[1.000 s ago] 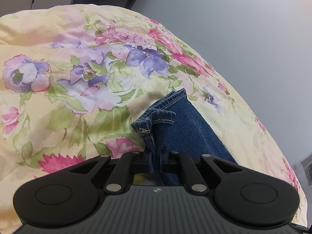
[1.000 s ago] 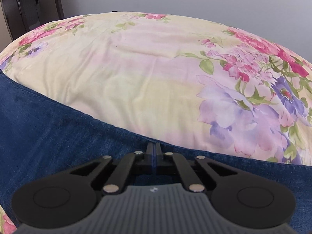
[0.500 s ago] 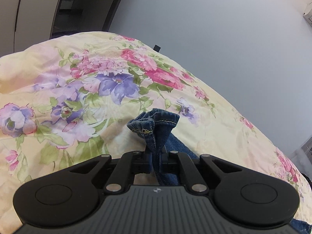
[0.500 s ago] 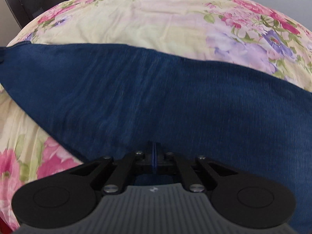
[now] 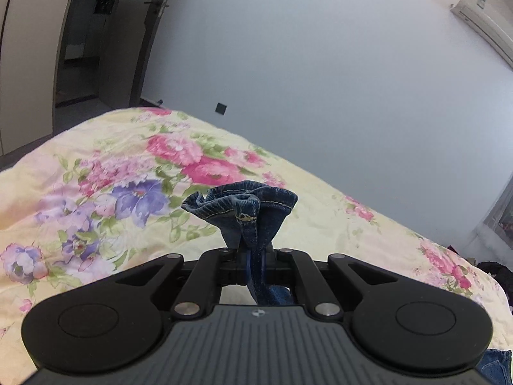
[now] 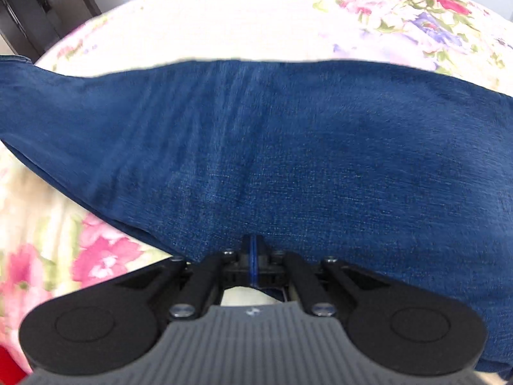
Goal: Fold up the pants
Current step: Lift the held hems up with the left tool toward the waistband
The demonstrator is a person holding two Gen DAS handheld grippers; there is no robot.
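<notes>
The pants are blue jeans. In the left wrist view my left gripper point(image 5: 254, 253) is shut on a bunched hem end of the jeans point(image 5: 247, 213), which stands up ruffled above the closed fingers and is lifted over the floral bedspread point(image 5: 96, 192). In the right wrist view my right gripper point(image 6: 254, 250) is shut on the edge of a wide stretch of the jeans point(image 6: 288, 147), which hangs taut across the view above the bedspread point(image 6: 224, 16).
The bed with the yellow floral cover fills the lower scene. A grey wall point(image 5: 320, 80) stands behind it, with a dark doorway point(image 5: 86, 48) at left, an air conditioner point(image 5: 481, 9) high at right and a window point(image 5: 500, 218) at right.
Both grippers have risen with the jeans. The left view has tilted up from the bedspread toward the wall. In the right view the denim now spreads across the frame, lifted off the bed.
</notes>
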